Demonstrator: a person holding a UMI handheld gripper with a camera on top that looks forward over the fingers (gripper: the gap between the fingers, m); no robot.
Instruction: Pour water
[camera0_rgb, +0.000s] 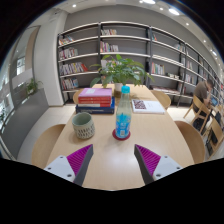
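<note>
A clear water bottle (123, 117) with a blue label stands upright on a red coaster on the light wooden table (110, 160), beyond my fingers and a little right of centre. A patterned cup (84, 126) sits on the table to the bottle's left. My gripper (112, 160) hovers over the near part of the table, well short of both. Its fingers (78, 160) with magenta pads are spread wide and hold nothing.
A stack of red and dark books (96, 97) lies behind the cup. A potted plant (122, 70) stands at the table's far end, with an open magazine (147, 105) beside it. Bookshelves (110, 55) line the back wall. A wooden chair (203, 110) stands to the right.
</note>
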